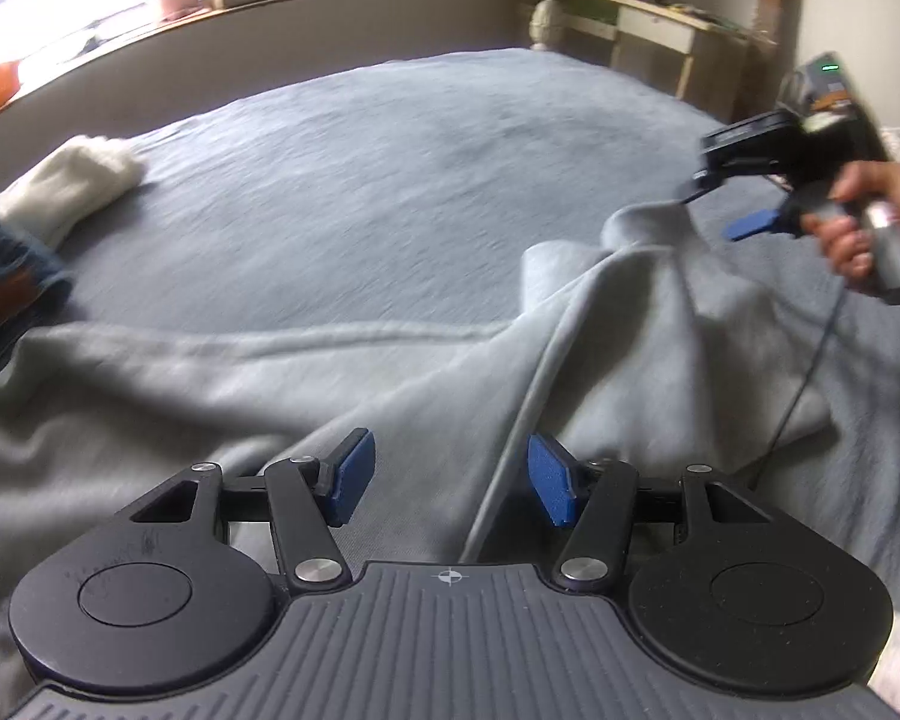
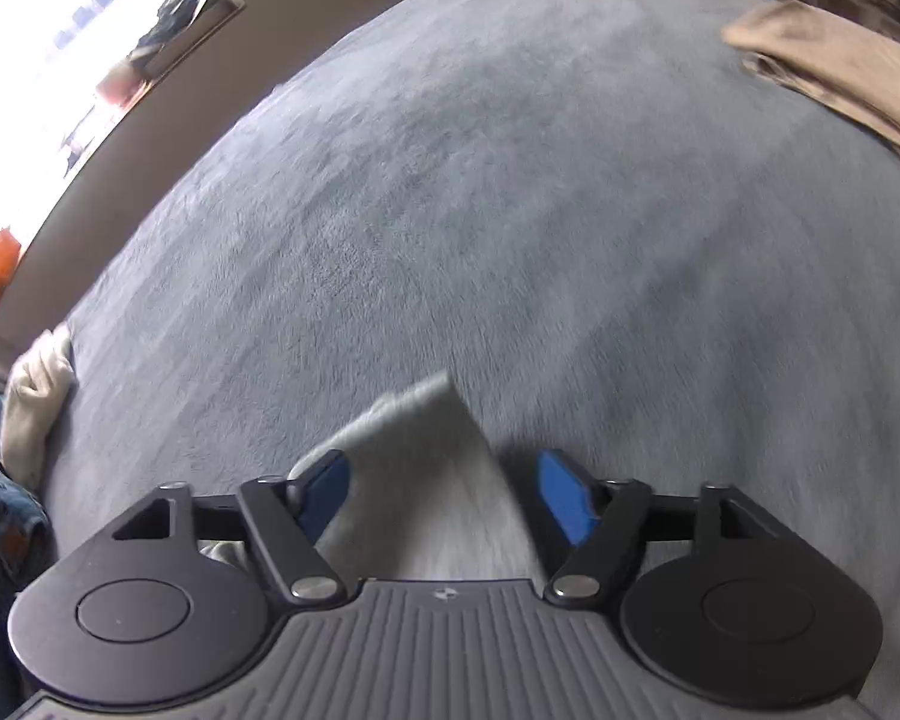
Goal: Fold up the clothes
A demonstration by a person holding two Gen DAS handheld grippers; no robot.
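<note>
A light grey garment [image 1: 270, 384] lies spread and rumpled over the near part of the bed [image 1: 360, 168]. My left gripper [image 1: 450, 480] hovers just above it, open, with a raised fold line of the cloth running between its blue pads [image 1: 351, 477]. At the right, a hand [image 1: 858, 222] holds my right gripper [image 1: 720, 207], where a peak of the garment rises to its upper finger. In the right wrist view a corner of the grey garment [image 2: 420, 456] stands between the wide-apart jaws of the right gripper [image 2: 444, 495], leaning on the left pad [image 2: 324, 492] and clear of the right one.
A folded white garment [image 1: 69, 186] and blue jeans [image 1: 6, 282] lie at the bed's left edge. A tan garment [image 2: 840, 72] sits at the far right. A black cable [image 1: 810, 372] hangs from the right gripper across the cloth. A window sill and a desk [image 1: 648, 12] stand beyond the bed.
</note>
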